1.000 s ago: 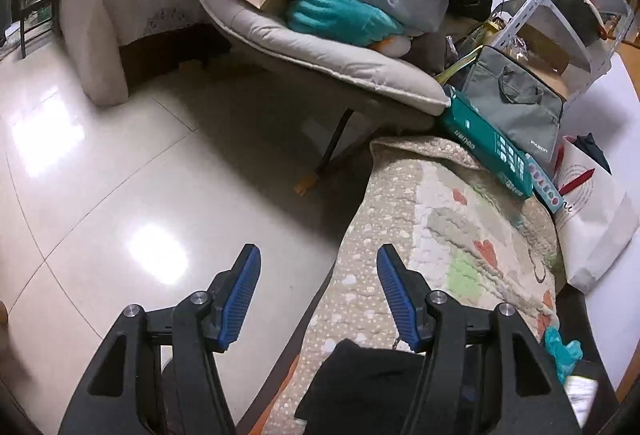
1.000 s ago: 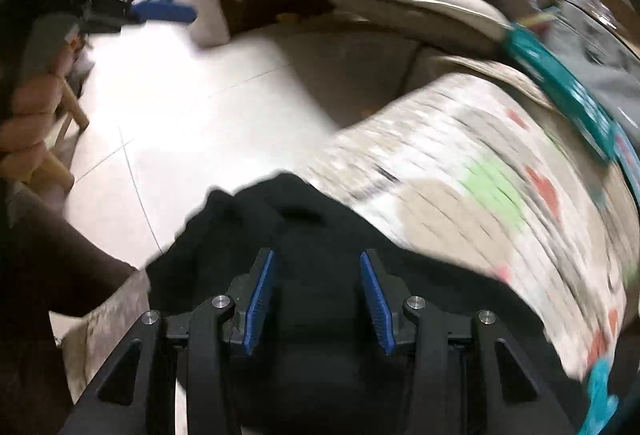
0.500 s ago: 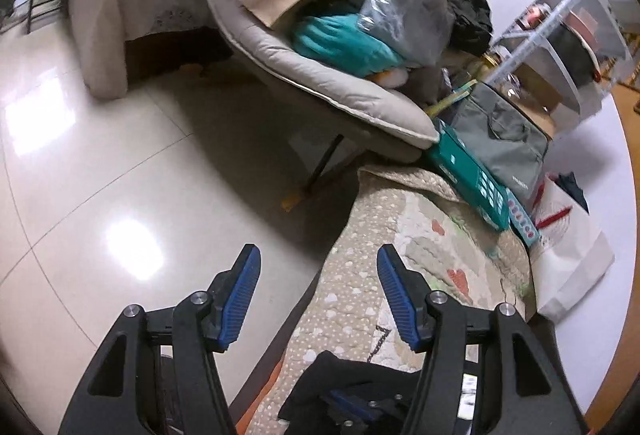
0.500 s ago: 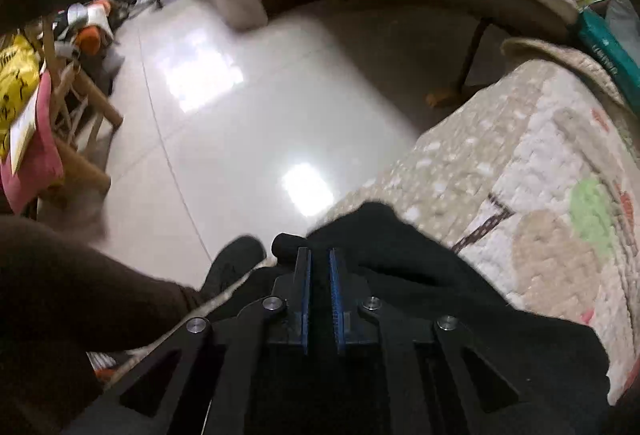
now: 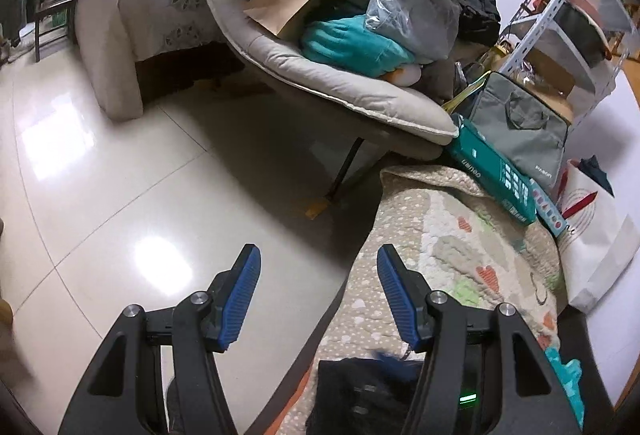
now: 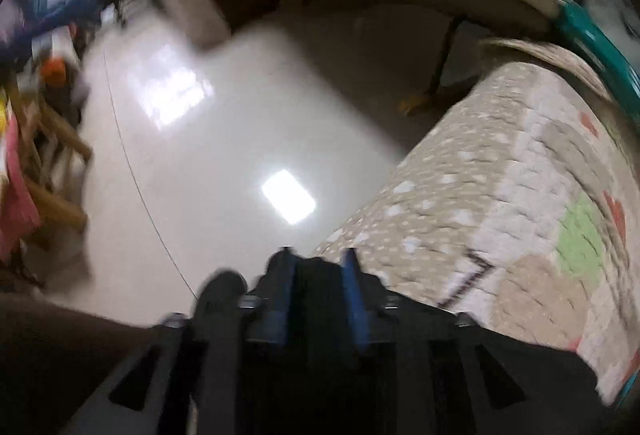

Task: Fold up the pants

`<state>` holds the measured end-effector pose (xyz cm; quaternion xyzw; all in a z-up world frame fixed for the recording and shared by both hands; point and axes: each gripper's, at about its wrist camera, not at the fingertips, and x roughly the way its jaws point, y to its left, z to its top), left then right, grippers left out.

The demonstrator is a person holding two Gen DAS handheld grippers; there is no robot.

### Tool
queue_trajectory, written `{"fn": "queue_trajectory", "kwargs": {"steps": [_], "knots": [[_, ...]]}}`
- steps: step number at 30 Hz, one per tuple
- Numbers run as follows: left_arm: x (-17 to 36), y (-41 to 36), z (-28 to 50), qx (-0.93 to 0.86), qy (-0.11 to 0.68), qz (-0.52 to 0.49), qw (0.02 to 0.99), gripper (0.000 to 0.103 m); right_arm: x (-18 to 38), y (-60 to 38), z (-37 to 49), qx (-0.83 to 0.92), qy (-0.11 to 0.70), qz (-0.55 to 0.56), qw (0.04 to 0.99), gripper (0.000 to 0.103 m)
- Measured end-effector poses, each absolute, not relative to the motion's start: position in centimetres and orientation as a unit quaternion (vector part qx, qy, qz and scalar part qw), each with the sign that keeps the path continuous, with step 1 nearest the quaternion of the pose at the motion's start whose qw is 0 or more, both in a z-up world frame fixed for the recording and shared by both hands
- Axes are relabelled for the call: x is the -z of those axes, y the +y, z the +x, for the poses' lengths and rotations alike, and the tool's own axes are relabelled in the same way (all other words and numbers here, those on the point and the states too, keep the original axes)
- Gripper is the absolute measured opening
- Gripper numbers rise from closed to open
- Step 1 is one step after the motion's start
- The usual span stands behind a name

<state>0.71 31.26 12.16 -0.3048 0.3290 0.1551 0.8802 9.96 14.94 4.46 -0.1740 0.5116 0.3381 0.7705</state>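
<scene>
At the near edge of the quilted bed (image 6: 500,195), black pants (image 6: 520,375) are lying. Over them the right gripper (image 6: 318,299) is opening its jaws, dark fabric between them. Beside the bed, the left gripper (image 5: 318,299) is hanging with jaws spread, holding nothing.

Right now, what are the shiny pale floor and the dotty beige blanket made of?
The shiny pale floor looks like glazed tile: glossy light reflections and thin joint lines. The dotty beige blanket looks like quilted cotton, matte, with puffy stitched squares; fibre uncertain.
</scene>
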Motion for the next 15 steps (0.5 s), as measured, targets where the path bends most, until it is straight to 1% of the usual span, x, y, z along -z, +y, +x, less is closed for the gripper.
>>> {"fn": "queue_trajectory", "kwargs": {"steps": [1,4,7,11,15], "knots": [[-12.1,31.2,0.7,-0.157,0.329,-0.301,0.881,0.06,-5.5,13.2,10.2,-0.324,0.503,-0.159,0.785,0.071],[-11.8,30.3,1.3,-0.148,0.341,-0.284,0.884,0.06,-7.8,6.2,10.7,-0.279,0.499,-0.117,0.812,0.071],[-11.2,27.8,2.2,-0.107,0.365,-0.265,0.886,0.06,-7.9,-1.6,10.7,-0.221,0.518,-0.079,0.823,0.071],[-10.1,21.6,3.5,-0.003,0.399,-0.23,0.888,0.06,-7.2,-12.5,10.0,-0.136,0.538,-0.001,0.832,0.071],[-7.1,14.9,4.4,0.07,0.454,-0.186,0.869,0.06,-6.8,-20.9,9.0,-0.047,0.54,0.038,0.839,0.071]]}}
